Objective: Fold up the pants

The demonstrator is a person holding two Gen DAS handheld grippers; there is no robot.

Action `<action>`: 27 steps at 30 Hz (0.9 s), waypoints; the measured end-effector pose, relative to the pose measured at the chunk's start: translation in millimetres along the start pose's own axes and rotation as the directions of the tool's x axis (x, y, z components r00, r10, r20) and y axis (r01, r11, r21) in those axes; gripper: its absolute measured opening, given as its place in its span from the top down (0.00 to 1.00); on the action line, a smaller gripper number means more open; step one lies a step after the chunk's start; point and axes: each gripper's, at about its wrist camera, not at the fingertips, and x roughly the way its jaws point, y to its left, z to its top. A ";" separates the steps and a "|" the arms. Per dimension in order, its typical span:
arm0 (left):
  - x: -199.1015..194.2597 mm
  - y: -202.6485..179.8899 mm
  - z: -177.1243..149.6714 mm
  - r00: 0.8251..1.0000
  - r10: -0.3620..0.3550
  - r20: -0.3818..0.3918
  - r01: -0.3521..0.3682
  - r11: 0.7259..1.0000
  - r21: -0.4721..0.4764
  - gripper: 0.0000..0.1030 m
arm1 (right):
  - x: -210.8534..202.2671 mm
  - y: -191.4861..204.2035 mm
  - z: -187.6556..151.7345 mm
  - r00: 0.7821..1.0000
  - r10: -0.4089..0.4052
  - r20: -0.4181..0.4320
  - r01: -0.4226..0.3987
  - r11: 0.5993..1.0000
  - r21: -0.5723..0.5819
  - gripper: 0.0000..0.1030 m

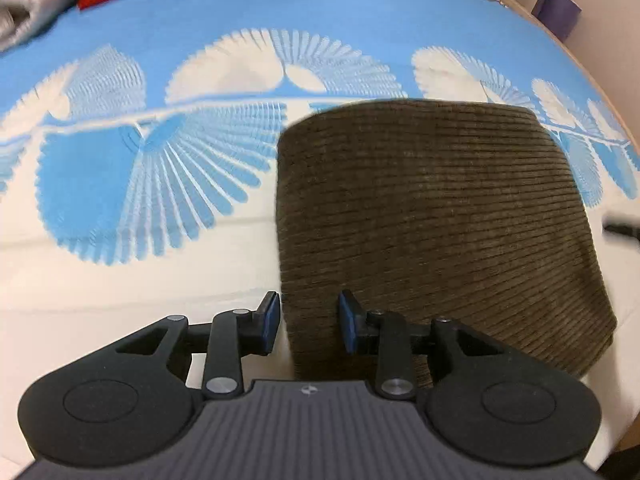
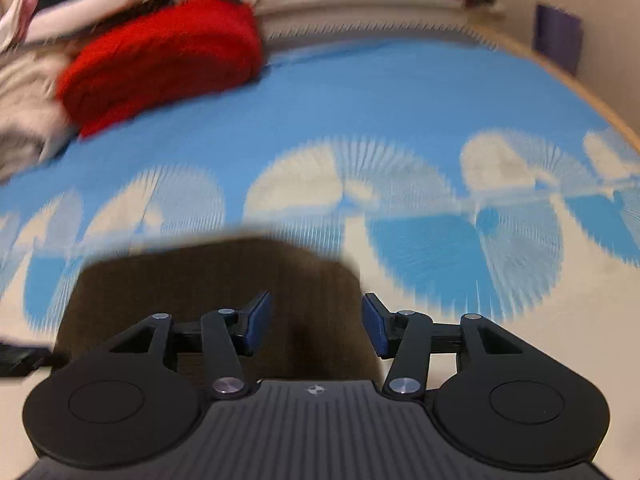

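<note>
Brown corduroy pants point(image 1: 432, 216) lie folded into a flat rectangle on a blue and white bedspread point(image 1: 200, 20). In the left wrist view my left gripper point(image 1: 310, 322) hovers over the near left corner of the pants. Its blue pads stand apart, and the cloth's left edge shows flat in the gap with nothing pinched. The right wrist view is blurred: my right gripper point(image 2: 318, 322) is open above the near right part of the pants point(image 2: 216, 272), with nothing between its fingers.
A red folded garment point(image 2: 168, 56) and a pile of pale clothes point(image 2: 24, 120) sit at the far left of the bedspread point(image 2: 400, 92). A purple box point(image 2: 558, 36) stands by the wall beyond the wooden bed edge point(image 2: 592, 96) on the right.
</note>
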 end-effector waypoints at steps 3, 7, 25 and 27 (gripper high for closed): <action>-28.2 -6.8 -1.2 0.996 -0.030 0.079 0.030 1.000 -0.003 0.58 | -3.4 -3.7 -32.4 0.996 -0.053 -0.064 0.053 0.999 -0.010 0.49; -13.2 -28.6 -25.2 1.000 -0.009 -0.009 0.010 0.996 0.092 0.39 | 8.3 -8.5 -65.5 0.979 -0.089 -0.182 0.079 0.995 -0.059 0.44; -228.7 -106.2 -167.9 0.854 0.165 0.494 -0.165 0.985 -0.043 0.00 | -224.1 32.5 -142.9 0.920 -0.016 0.391 -0.007 0.998 0.056 0.01; -215.0 -111.9 -188.8 0.888 0.159 0.431 -0.156 0.987 -0.042 0.00 | -225.4 36.2 -154.3 0.926 -0.019 0.377 0.010 1.000 0.026 0.01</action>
